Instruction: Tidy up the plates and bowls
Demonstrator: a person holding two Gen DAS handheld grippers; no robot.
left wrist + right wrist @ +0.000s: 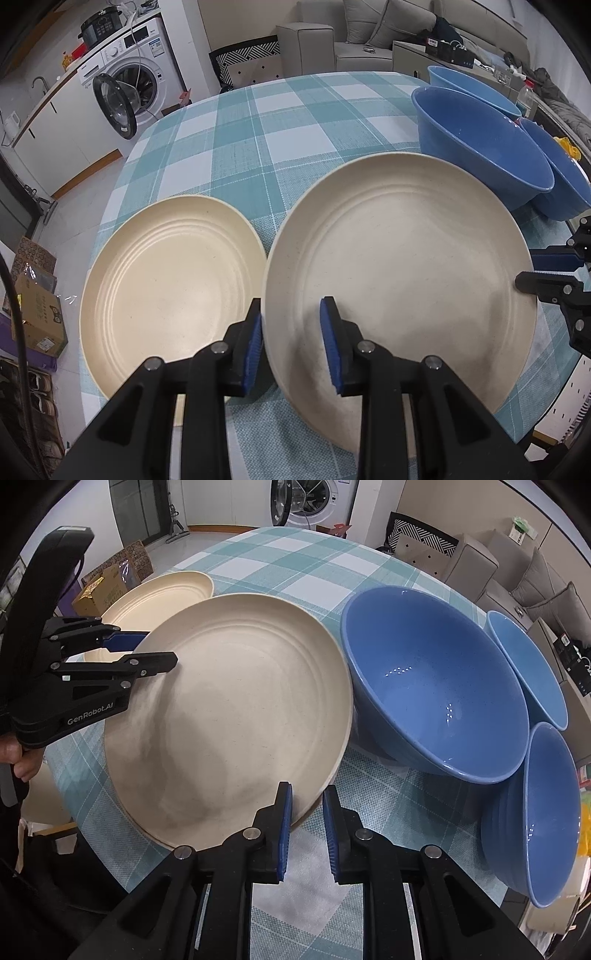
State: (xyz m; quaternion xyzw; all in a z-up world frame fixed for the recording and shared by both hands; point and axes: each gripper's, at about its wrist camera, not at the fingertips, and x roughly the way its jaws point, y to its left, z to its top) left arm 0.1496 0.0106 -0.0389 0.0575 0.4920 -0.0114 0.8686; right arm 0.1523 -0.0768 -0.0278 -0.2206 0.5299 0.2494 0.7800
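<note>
A large cream plate [399, 280] [229, 716] sits between both grippers over the teal checked tablecloth [277, 122]. My left gripper [293, 339] [153, 650] is shut on its left rim, one finger under the edge and one on the inner face. At the opposite rim my right gripper [307, 825] [532, 271] is shut on the plate too. I cannot tell whether the plate rests on the cloth. A smaller cream plate [170, 291] [166, 590] lies just to its left. Three blue bowls [436, 686] [528, 664] [546, 812] crowd its right side.
The table's edge [110, 206] curves close behind the smaller plate. On the floor to the left are cardboard boxes [37, 314] and a washing machine [122, 96] with its door open. A grey sofa [369, 29] stands beyond the table. A person's hand [18, 757] holds the left gripper.
</note>
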